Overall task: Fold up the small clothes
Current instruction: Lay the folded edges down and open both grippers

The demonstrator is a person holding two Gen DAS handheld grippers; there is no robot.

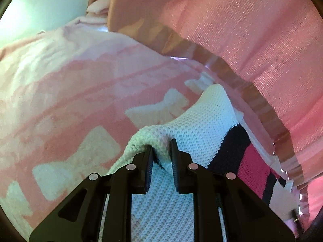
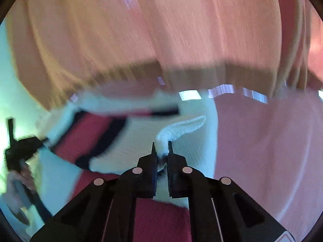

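A small knit sweater (image 1: pixel 197 117), white with navy and pink-red stripes, hangs stretched between my two grippers above the bed. My left gripper (image 1: pixel 162 144) is shut on a bunched white fold at its edge. In the right wrist view, my right gripper (image 2: pixel 162 143) is shut on another white fold of the sweater (image 2: pixel 137 141). The striped part stretches away to the left. There a person's hand (image 2: pixel 18 181) holds the black left gripper, which is blurred.
A pink fleece blanket (image 1: pixel 80 100) with white bow shapes covers the bed below and to the left. A pink curtain (image 1: pixel 252 50) with a pleated hem hangs close behind, filling the top of the right wrist view (image 2: pixel 161 30). A pale wall (image 1: pixel 40 4) is at the far left.
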